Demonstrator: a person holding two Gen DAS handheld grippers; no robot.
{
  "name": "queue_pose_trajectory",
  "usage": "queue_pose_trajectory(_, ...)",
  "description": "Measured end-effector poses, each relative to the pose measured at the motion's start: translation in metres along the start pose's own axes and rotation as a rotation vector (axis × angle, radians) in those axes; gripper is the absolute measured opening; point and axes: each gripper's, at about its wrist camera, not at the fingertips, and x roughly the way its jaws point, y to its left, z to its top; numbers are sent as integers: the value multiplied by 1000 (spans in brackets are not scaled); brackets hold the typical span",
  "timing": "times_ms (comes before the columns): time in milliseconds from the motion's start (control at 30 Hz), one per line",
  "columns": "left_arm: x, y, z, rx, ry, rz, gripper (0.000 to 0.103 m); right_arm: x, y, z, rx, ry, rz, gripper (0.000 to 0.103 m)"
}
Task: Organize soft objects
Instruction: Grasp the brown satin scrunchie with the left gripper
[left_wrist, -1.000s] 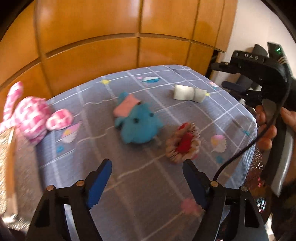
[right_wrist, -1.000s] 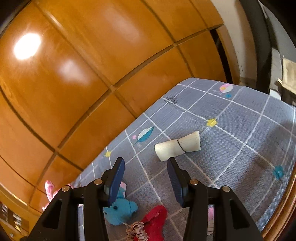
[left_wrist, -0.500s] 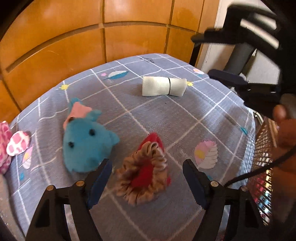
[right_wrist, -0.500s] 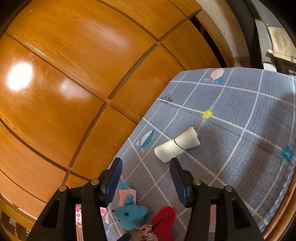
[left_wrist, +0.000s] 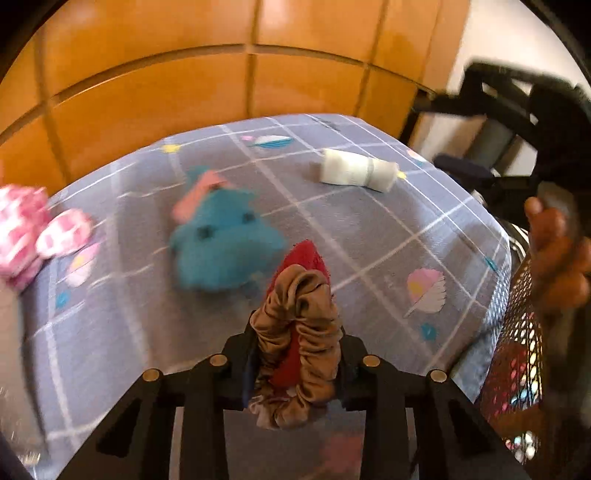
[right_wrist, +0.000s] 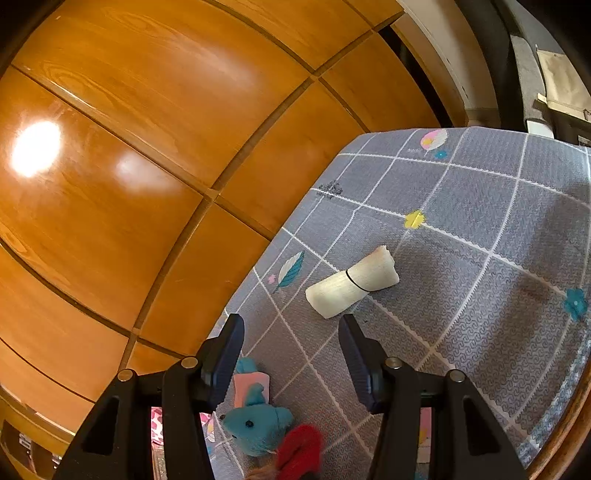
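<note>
My left gripper (left_wrist: 295, 365) is shut on a brown scrunchie (left_wrist: 299, 332) wrapped around a red soft piece (left_wrist: 304, 258), held above the grey patterned cloth (left_wrist: 369, 229). A teal plush toy (left_wrist: 221, 243) with a pink patch lies just beyond it. A white rolled cloth (left_wrist: 356, 171) lies at the far right. My right gripper (right_wrist: 291, 354) is open and empty, high above the table; the white rolled cloth (right_wrist: 352, 288) lies just past its fingertips. The teal plush (right_wrist: 256, 424) and red piece (right_wrist: 301, 450) show low between its fingers.
A pink-and-white checked plush (left_wrist: 26, 229) sits at the left edge of the table. A black mesh basket (left_wrist: 517, 369) stands off the table's right edge. Orange wooden panels (left_wrist: 221, 74) back the table. The other hand-held gripper (left_wrist: 535, 129) hovers at right.
My left gripper has closed on the scrunchie with the red piece and lifted it off the cloth. My right gripper has tilted slightly; the roll stays put.
</note>
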Motion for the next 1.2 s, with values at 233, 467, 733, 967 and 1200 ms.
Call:
queue_pose_trajectory(233, -30, 69, -44, -178, -36, 135, 33, 6, -1, -2, -1, 21, -44, 54)
queue_pose_trajectory(467, -29, 97, -67, -261, -56, 137, 36, 4, -4, -2, 19, 16, -42, 54)
queue_pose_trajectory(733, -28, 94, -72, -232, -85, 141, 38, 8, -4, -2, 21, 73, -11, 54)
queue_pose_trajectory(967, -27, 93, -70, -218, -102, 148, 41, -17, -4, 21, -23, 54, -61, 54)
queue_pose_trajectory(1200, -28, 91, -71, -203, -116, 157, 41, -37, -13, 45, -24, 42, -130, 54)
